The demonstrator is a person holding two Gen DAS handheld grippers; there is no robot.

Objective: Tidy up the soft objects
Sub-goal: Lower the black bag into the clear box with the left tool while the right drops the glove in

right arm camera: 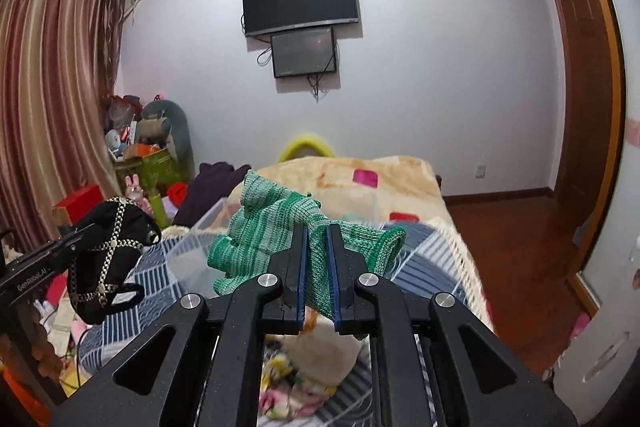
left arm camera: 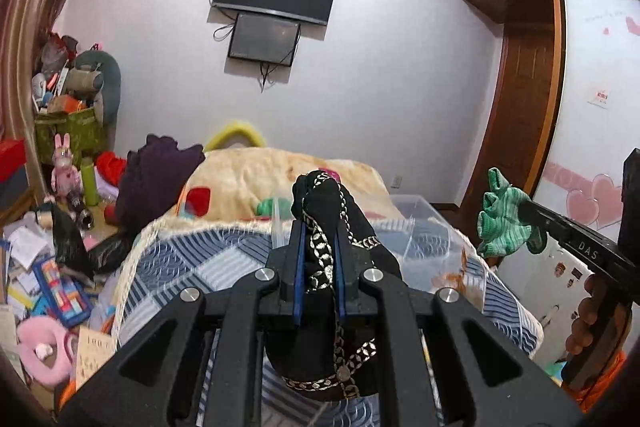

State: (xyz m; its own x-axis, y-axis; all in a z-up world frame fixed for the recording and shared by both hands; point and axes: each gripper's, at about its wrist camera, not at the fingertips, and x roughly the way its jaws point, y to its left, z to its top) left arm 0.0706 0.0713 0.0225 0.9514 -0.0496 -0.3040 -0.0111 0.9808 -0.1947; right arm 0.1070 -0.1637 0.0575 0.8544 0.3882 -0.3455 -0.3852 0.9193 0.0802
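My left gripper is shut on a black cloth piece with silver chain trim and holds it up above the bed; it also shows in the right wrist view at the left. My right gripper is shut on a green knitted glove and holds it in the air; the glove shows in the left wrist view at the right. A clear plastic storage box sits on the bed below and beyond both grippers, also in the right wrist view.
The bed has a blue patterned quilt and a cream blanket. A dark purple garment lies at the bed's left edge. Toys, boxes and papers clutter the floor at left. A wooden wardrobe stands at right.
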